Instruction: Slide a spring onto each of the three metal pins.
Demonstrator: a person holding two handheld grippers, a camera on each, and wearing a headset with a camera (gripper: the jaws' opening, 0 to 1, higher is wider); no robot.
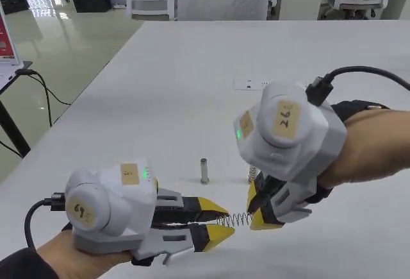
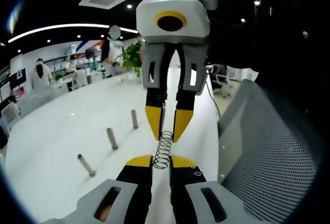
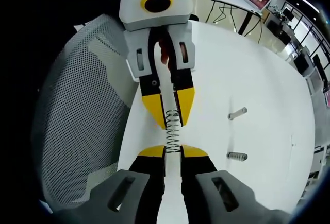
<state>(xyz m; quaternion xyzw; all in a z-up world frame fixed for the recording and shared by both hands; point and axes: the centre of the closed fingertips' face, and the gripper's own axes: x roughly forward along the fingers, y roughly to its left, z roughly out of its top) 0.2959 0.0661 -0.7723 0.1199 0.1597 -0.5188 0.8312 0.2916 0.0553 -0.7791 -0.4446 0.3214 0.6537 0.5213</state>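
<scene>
My left tongs (image 1: 223,220) and right tongs (image 1: 255,211) each clench an end of one spring (image 1: 238,218), over the table (image 1: 192,86), 5 o'clock from the bare pin (image 1: 204,170); I should free one end, then thread it straight down

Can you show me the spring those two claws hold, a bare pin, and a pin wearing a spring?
spring (image 1: 236,218): head view, middle of its coils.
bare pin (image 1: 204,171): head view, midway up its shaft.
pin wearing a spring (image 3: 237,156): right gripper view, on its coils.
</scene>
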